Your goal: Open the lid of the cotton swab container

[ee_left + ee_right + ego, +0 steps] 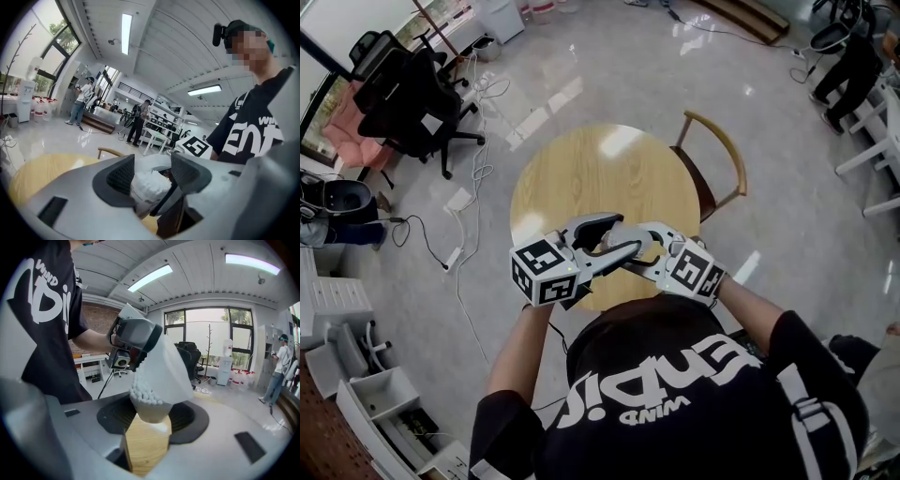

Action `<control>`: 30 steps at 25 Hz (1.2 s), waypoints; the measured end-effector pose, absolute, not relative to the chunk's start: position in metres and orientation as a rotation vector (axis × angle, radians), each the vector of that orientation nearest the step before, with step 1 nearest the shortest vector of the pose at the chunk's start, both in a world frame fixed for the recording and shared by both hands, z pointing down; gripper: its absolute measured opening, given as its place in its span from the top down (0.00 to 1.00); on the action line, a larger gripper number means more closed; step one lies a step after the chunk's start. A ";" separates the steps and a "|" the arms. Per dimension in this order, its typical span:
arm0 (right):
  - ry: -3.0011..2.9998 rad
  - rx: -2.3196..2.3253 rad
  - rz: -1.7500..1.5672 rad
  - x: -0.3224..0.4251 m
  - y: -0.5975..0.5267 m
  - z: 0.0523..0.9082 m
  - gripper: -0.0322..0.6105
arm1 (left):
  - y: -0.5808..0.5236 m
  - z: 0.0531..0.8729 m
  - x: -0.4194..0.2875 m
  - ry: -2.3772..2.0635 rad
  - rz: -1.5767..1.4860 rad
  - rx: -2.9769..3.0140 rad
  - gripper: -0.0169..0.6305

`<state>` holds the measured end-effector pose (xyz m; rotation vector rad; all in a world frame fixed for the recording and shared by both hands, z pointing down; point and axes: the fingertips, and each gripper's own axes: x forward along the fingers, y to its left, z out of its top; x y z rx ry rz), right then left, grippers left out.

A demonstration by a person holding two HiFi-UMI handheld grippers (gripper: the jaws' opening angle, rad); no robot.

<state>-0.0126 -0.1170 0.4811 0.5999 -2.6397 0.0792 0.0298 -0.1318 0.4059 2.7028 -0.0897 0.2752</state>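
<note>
The cotton swab container [149,186] is a small clear tub packed with white swab tips. My left gripper [152,176] is shut on it, one pad on each side. In the right gripper view the container [149,406] stands tilted with its translucent lid [166,362] swung up and back, so the swab tips show. My right gripper [151,416] has its jaws spread on either side of the tub's lower end; I see no pad pressing on it. In the head view both grippers meet over the table's near edge, left gripper [612,234] and right gripper [632,253]; the tub is hidden there.
A round wooden table [600,169] lies under the grippers, with a wooden chair [712,159] at its far right. A black office chair [408,94] and floor cables [464,202] are to the left. Other people stand far off in the room [77,105].
</note>
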 end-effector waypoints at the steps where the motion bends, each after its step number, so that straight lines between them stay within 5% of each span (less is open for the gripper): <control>1: -2.639 0.602 0.079 -0.012 -0.117 0.481 0.66 | -0.132 0.406 0.030 -0.093 0.265 2.697 0.58; 15: -2.636 0.721 0.197 0.015 -0.128 0.483 0.66 | -0.147 0.400 0.010 -0.239 0.203 2.721 0.58; 23: -2.584 0.817 0.227 0.040 -0.133 0.485 0.66 | -0.166 0.404 -0.034 -0.520 0.166 2.708 0.96; 30: -2.545 0.905 0.259 0.056 -0.136 0.488 0.66 | -0.166 0.414 -0.066 -0.767 0.162 2.688 0.96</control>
